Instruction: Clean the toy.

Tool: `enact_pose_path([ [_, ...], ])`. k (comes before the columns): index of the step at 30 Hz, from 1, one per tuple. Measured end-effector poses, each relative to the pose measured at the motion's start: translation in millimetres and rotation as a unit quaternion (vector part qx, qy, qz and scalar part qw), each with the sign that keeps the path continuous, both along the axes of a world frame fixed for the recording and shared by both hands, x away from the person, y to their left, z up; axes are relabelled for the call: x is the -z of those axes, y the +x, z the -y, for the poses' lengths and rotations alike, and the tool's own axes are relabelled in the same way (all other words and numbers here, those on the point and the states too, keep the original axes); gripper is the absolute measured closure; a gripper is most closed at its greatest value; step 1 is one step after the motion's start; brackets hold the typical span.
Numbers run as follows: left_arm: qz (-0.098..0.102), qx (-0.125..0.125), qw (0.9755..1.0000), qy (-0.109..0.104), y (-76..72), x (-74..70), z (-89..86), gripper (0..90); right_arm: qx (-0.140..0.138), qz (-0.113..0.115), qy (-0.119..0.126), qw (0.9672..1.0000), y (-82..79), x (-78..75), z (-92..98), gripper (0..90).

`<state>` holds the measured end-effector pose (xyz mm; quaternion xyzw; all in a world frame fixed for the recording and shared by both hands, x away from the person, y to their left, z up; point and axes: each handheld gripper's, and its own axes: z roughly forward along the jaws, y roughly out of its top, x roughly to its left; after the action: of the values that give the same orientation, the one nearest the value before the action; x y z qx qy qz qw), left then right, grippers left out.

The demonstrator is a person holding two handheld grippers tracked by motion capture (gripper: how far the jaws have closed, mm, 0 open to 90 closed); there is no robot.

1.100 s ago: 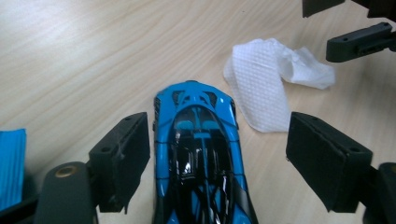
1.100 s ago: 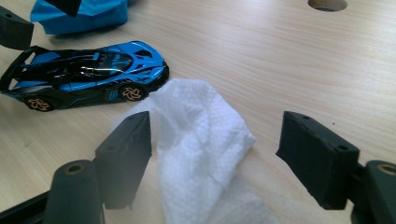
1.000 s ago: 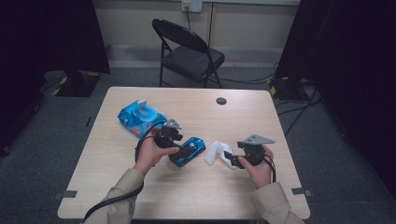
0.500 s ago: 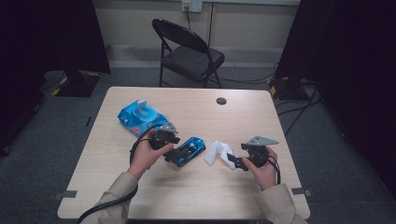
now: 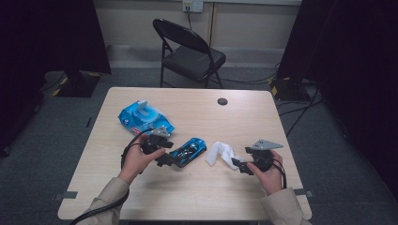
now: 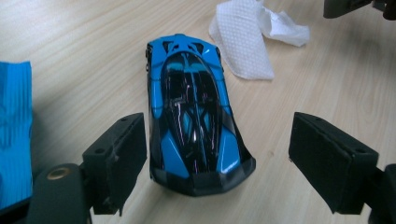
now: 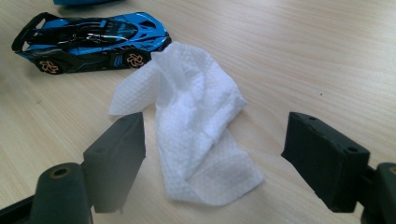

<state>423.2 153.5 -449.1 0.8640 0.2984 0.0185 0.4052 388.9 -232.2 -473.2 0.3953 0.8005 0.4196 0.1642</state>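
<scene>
Left gripper [image 6: 217, 158]: jaws spread wide, one on each side of the blue toy car [image 6: 194, 112]. One pad sits just beside the car's flank and the other stands well off; neither presses on it. The car rests on its wheels on the wooden table [image 5: 197, 187], near the middle.

Right gripper [image 7: 215, 158]: jaws likewise spread, straddling the near end of a crumpled white wipe [image 7: 191, 135] without pinching it. The wipe lies flat on the table, its far end just beside the car's nose.

A blue wipes packet [image 5: 143, 117] lies behind the left hand [image 5: 136, 159], toward the table's far left
</scene>
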Motion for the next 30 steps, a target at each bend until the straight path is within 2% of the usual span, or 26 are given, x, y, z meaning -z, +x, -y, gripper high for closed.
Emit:
enact_pose_path([
  [5, 0.002, -0.003, 1.0000, -0.002, -3.6, 0.2, -8.7, 18.2, -0.003, -0.001, 0.002, 1.0000, -4.6, -1.0, 3.6, 20.5],
  [12, 0.007, -0.007, 0.9999, 0.007, -8.8, 1.7, -20.0, 18.0, -0.002, -0.001, 0.005, 1.0000, -10.2, -0.8, 11.0, 20.6],
  [21, 0.006, -0.008, 0.9999, 0.010, -19.2, 4.8, -32.7, 18.6, 0.003, -0.005, -0.003, 1.0000, -18.6, 2.7, 22.2, 20.5],
  [30, 0.005, -0.012, 0.9999, 0.003, -30.6, 11.0, -45.6, 18.9, 0.001, -0.008, -0.005, 1.0000, -27.1, 5.6, 27.9, 20.7],
])
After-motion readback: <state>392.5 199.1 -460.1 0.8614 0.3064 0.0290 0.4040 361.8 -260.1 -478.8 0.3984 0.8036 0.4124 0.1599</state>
